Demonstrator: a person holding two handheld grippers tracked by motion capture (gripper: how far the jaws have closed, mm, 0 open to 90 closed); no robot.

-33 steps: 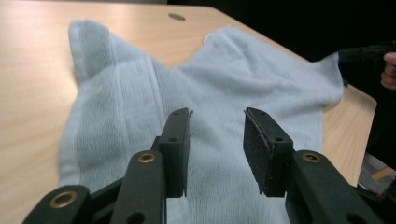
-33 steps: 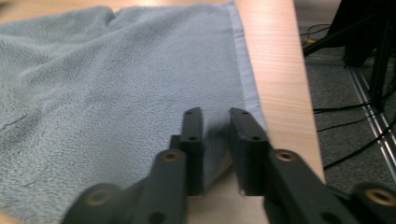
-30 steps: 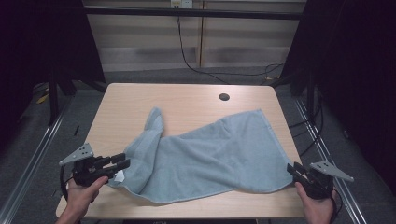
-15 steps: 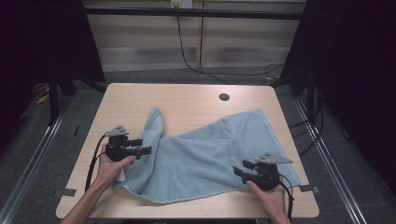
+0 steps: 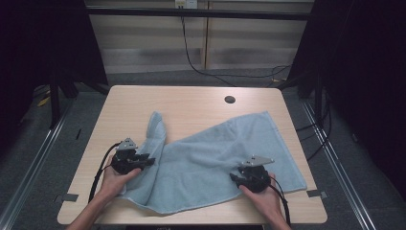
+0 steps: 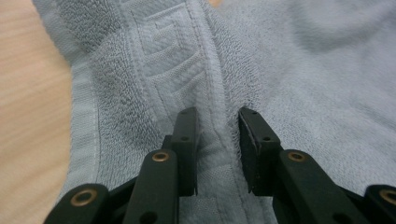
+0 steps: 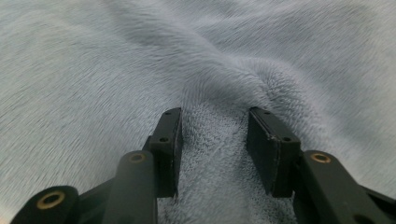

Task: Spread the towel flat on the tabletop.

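Note:
A light blue towel [image 5: 215, 148] lies rumpled across the wooden table [image 5: 191, 103], with one end bunched up toward the far left. My left gripper [image 5: 149, 161] rests on the towel's left side. Its jaws have just been closing, and in the left gripper view [image 6: 217, 126] they pinch a raised ridge of the patterned hem [image 6: 159, 79]. My right gripper [image 5: 234, 177] sits on the towel's near right part. Its jaws have also just been closing, and in the right gripper view [image 7: 212, 126] a puckered fold of terry cloth [image 7: 215, 154] fills the gap between the pads.
A dark round cable hole [image 5: 230, 99] lies in the tabletop at the far right, beyond the towel. Bare wood shows along the far edge and down the left side [image 5: 103, 143]. Black cables trail from both grippers toward the near edge.
Both hands came inward from the table's near corners onto the towel: the left moved right and away, the right moved left. The towel has barely shifted.

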